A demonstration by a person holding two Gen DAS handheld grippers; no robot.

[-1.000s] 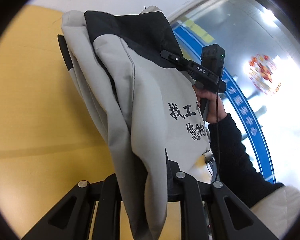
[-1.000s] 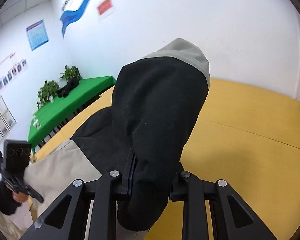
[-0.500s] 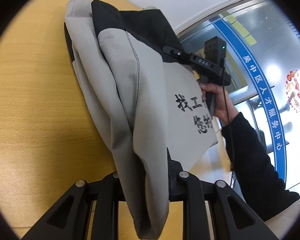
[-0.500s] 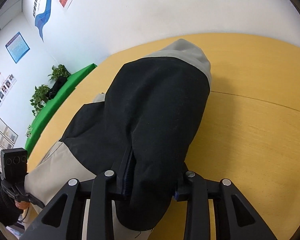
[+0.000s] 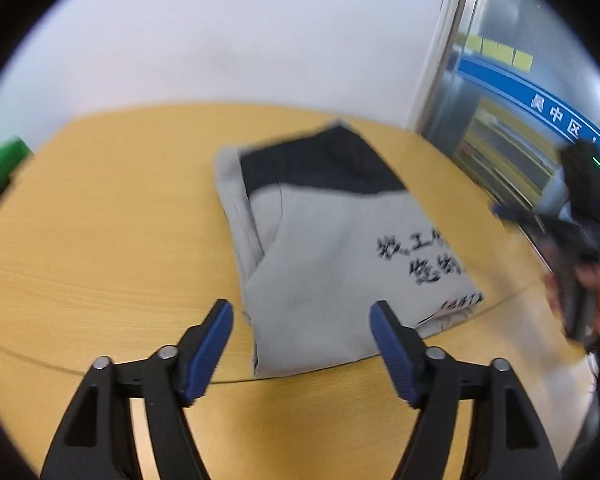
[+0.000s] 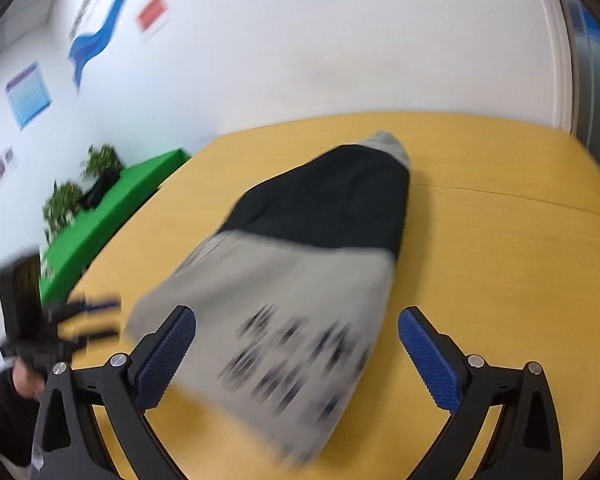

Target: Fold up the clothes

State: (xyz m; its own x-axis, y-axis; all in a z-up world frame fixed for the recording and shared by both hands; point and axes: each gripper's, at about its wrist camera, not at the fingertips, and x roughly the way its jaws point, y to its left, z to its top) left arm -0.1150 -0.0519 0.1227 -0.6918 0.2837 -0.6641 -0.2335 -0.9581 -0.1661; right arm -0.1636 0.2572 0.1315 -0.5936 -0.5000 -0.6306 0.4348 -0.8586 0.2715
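A folded grey and black garment (image 5: 332, 248) with black printed characters lies flat on the yellow wooden table (image 5: 100, 240). It also shows in the right wrist view (image 6: 300, 280), blurred by motion. My left gripper (image 5: 302, 320) is open and empty, just above the garment's near edge. My right gripper (image 6: 296, 332) is open and empty, over the printed end of the garment. The right gripper also appears at the right edge of the left wrist view (image 5: 572, 248), blurred. The left gripper shows at the left of the right wrist view (image 6: 60, 320).
A white wall stands behind the table. A green-covered table (image 6: 112, 208) with potted plants (image 6: 64, 200) is at the left. A glass door with a blue banner (image 5: 540, 112) is at the right. The table's near edge lies beneath the grippers.
Both grippers have let go of the garment and opened. The garment, held up before, now lies folded on the table. Both grippers have pulled back from it.
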